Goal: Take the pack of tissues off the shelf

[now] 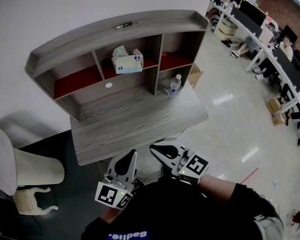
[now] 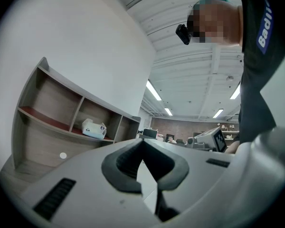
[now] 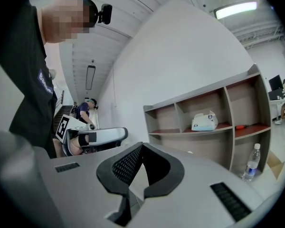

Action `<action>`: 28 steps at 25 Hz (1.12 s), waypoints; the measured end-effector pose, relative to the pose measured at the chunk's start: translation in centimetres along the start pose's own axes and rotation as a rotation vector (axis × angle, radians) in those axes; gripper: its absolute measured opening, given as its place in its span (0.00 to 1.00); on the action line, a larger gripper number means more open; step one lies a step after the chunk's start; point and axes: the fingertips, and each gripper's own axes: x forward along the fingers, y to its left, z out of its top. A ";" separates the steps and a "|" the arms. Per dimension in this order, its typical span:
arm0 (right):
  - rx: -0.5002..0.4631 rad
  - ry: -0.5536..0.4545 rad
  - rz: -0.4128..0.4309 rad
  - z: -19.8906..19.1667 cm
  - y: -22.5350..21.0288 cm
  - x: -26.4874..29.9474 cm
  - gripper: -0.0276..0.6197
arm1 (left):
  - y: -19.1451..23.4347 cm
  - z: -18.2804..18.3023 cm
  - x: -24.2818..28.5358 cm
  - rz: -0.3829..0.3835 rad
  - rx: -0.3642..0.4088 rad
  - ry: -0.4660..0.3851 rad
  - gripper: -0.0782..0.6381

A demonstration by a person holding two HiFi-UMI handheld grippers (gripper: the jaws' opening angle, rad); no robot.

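Observation:
The pack of tissues point(image 1: 127, 61) is a white and pale blue box in the middle compartment of the wooden shelf point(image 1: 60, 51), which stands on the desk. It also shows in the left gripper view point(image 2: 94, 128) and the right gripper view point(image 3: 204, 121), far off. My left gripper point(image 1: 134, 153) and right gripper point(image 1: 153, 147) hang close to my body, in front of the desk's near edge. Both point toward the shelf. The left gripper's point(image 2: 143, 140) tips meet with nothing between them, and so do the right gripper's point(image 3: 142, 144).
A water bottle point(image 1: 174, 84) stands on the desk below the right compartment, which holds a small red item point(image 1: 163, 54). A white disc point(image 1: 108, 85) lies under the middle compartment. A pale chair point(image 1: 20, 169) stands at the left. Office desks and seated people fill the far right.

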 end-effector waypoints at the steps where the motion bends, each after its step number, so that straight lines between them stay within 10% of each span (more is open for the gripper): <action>1: -0.004 -0.004 0.002 0.3 -0.5 -0.1 0.08 | 0.0 0.1 0.6 -0.001 0.004 -0.001 0.11; 28: -0.524 0.183 -0.009 3.0 -15.6 7.8 0.21 | 1.6 0.5 5.7 0.127 0.041 -0.031 0.11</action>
